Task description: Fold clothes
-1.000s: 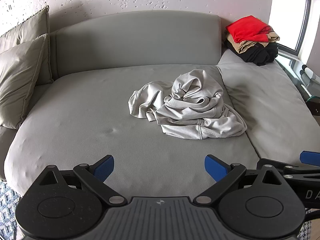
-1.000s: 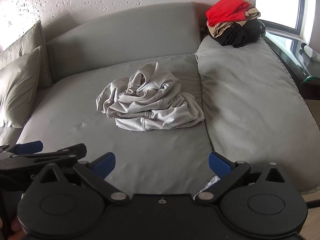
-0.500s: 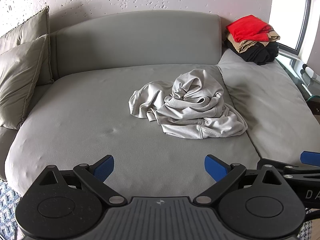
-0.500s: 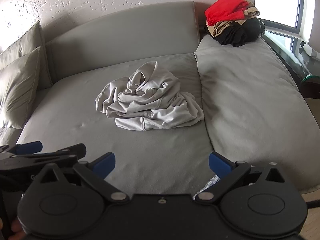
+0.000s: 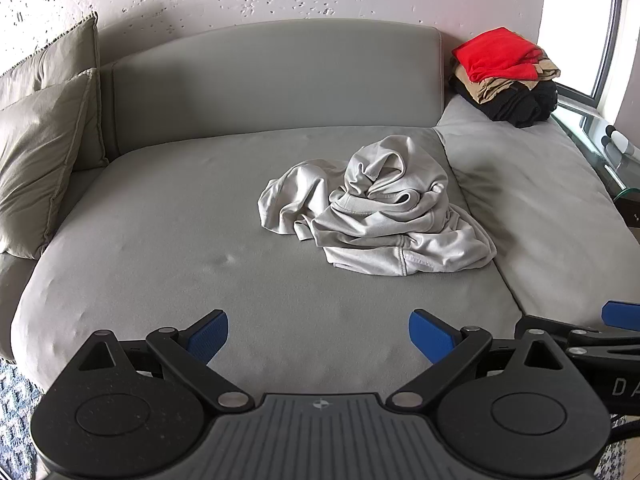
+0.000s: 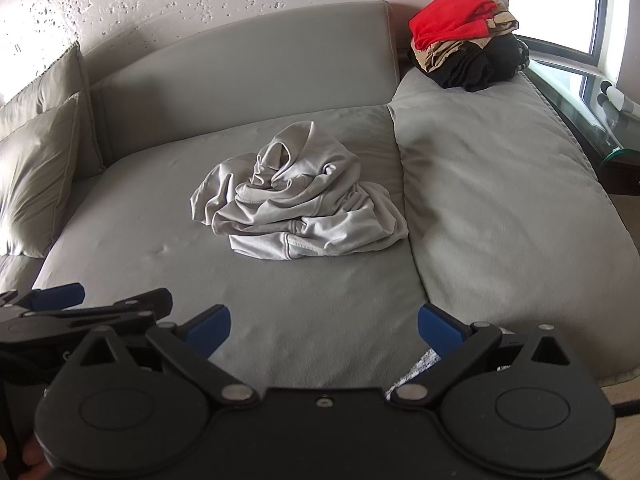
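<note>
A crumpled light grey garment (image 5: pixel 380 212) lies in a heap on the grey sofa seat (image 5: pixel 160 232); it also shows in the right wrist view (image 6: pixel 298 204). My left gripper (image 5: pixel 319 336) is open and empty, held over the seat's front edge, well short of the garment. My right gripper (image 6: pixel 323 332) is open and empty, beside the left one at the same front edge. The left gripper shows at the lower left of the right wrist view (image 6: pixel 60 308).
A stack of clothes, red on top of tan and black (image 5: pixel 506 76), sits at the back right of the sofa (image 6: pixel 464 52). Two cushions (image 5: pixel 40 148) lean at the left. A glass side table (image 5: pixel 612 152) stands at the right by the window.
Nothing has visibly changed apart from a very slight drift of both views; both grippers stay open and the garment has not moved.
</note>
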